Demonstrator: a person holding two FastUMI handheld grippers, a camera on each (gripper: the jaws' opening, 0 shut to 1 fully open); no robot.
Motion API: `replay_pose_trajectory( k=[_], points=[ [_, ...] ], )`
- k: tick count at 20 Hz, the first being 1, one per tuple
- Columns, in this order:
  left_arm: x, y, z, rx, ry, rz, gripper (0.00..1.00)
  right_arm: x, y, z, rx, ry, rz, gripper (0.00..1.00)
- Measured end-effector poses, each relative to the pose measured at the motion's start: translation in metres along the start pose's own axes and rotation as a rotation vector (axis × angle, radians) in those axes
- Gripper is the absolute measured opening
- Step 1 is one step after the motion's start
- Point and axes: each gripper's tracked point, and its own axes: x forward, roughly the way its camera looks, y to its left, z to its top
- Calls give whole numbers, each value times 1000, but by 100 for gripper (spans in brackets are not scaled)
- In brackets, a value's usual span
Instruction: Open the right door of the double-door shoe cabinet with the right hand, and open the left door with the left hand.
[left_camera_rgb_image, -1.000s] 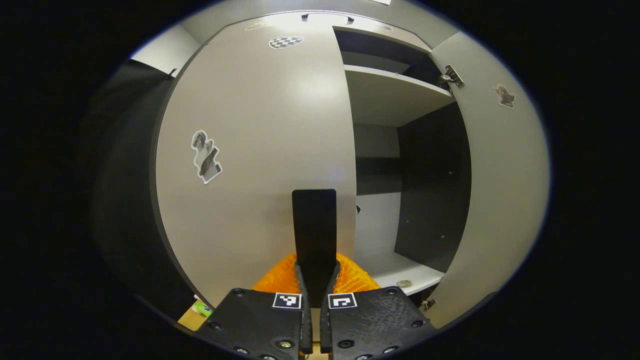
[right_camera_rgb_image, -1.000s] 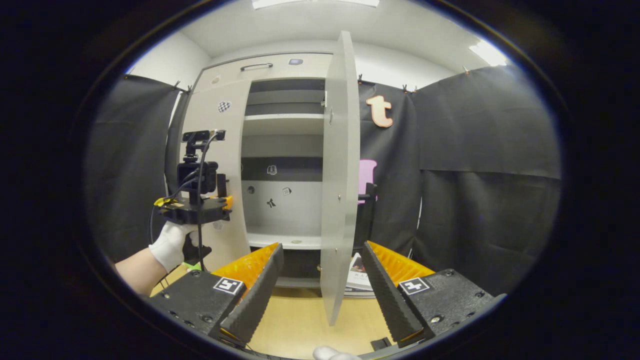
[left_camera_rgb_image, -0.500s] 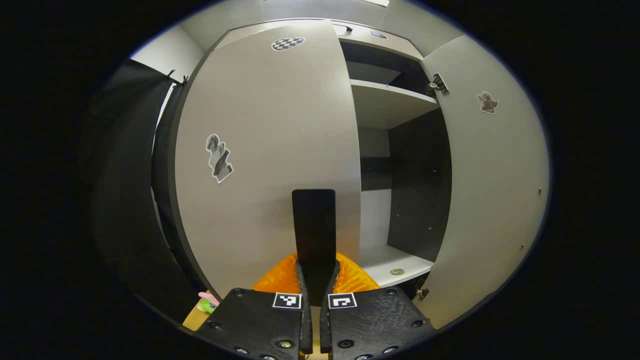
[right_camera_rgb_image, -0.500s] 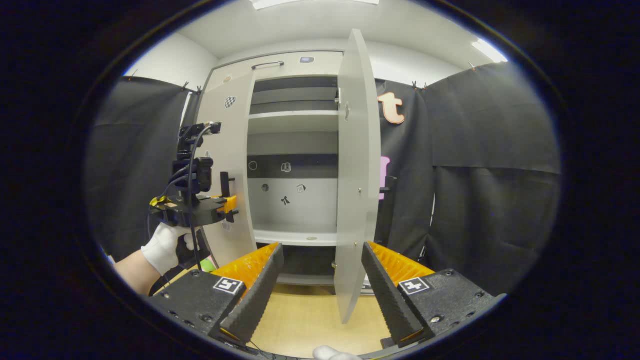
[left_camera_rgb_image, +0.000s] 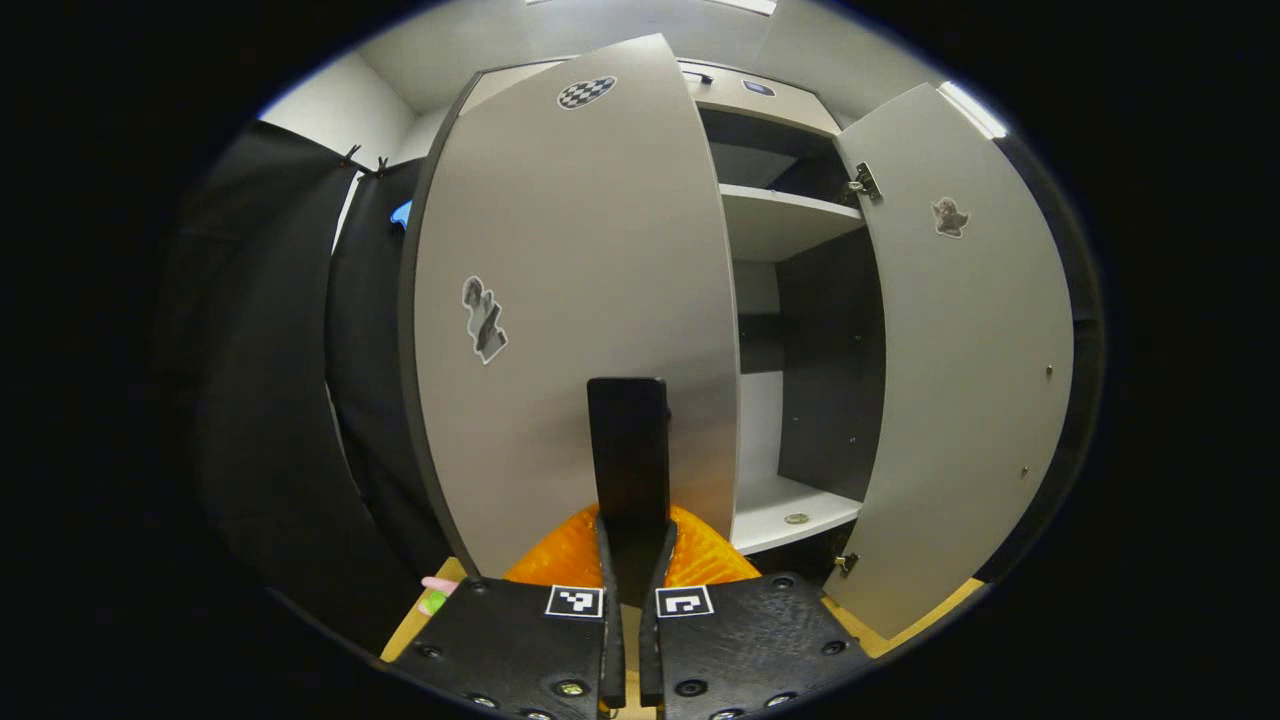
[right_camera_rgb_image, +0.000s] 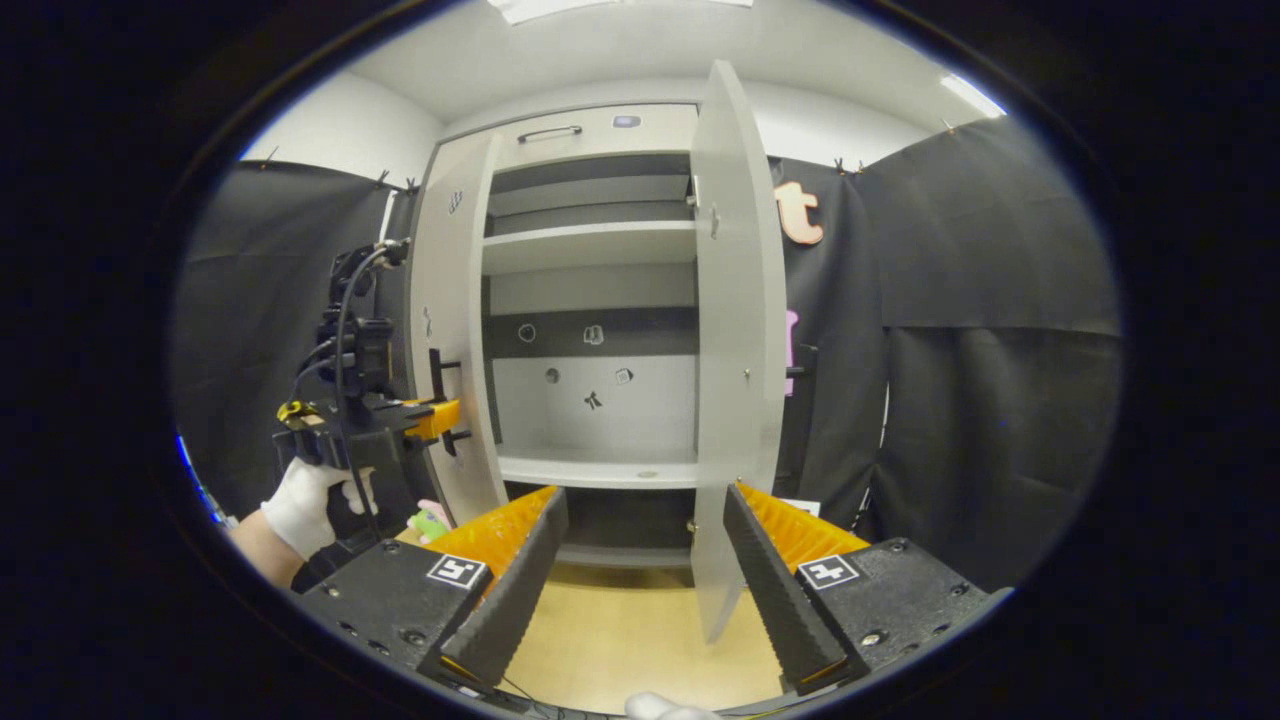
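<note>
Compared with the earlier frames, the left door (left_camera_rgb_image: 570, 300) is being seen swung further out from the shoe cabinet (right_camera_rgb_image: 590, 300), with more dark booth cloth (left_camera_rgb_image: 280, 400) being exposed to its left and more of the interior beside its free edge. The right door (right_camera_rgb_image: 735, 330) is being seen at roughly the same wide-open angle as before.

The cabinet is being shown as a tall pale grey unit standing on a light wooden floor (right_camera_rgb_image: 620, 630), with a dark band across its back panel and a pale shelf (right_camera_rgb_image: 590, 245) high up. A lower shelf (right_camera_rgb_image: 600, 468) is carrying a small round item, too small to be identified. A slim dark handle (left_camera_rgb_image: 628, 450) is being held near the left door's free edge.

The left claw (left_camera_rgb_image: 630, 560) is being kept clamped together on that handle, both fingers pressing on it. In the right gripper view, the left claw (right_camera_rgb_image: 440, 415) is being seen held by a white-gloved hand (right_camera_rgb_image: 305, 500) against the left door's edge. The right claw (right_camera_rgb_image: 640, 560) is being held wide apart, well clear of the right door, whose lower edge is being seen between its fingers (right_camera_rgb_image: 770, 580).

Stickers are being noted: a checkered one (left_camera_rgb_image: 586, 92) at the top of the left door, a dark figure sticker (left_camera_rgb_image: 485, 320) on its face, and a small one (left_camera_rgb_image: 948, 216) on the right door's inner face. Small stickers are also showing on the back panel. No writing is legible.
</note>
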Motion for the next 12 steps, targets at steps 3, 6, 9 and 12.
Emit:
replay_pose_trajectory(
  k=[3, 6, 9, 12],
  points=[
    [-7, 7, 0, 10, -7, 18, 5, 0, 8, -3, -3, 7, 19, 98],
    [-14, 16, -1, 19, -1, 40, 5, -2, 15, -1, -7, 3, 40, 98],
    [-22, 25, -1, 28, -6, 70, 5, -3, 19, 1, -5, -3, 56, 98],
    [-29, 37, -4, 15, -2, 93, 0, -6, 28, -2, -4, -1, 81, 98]
  ],
)
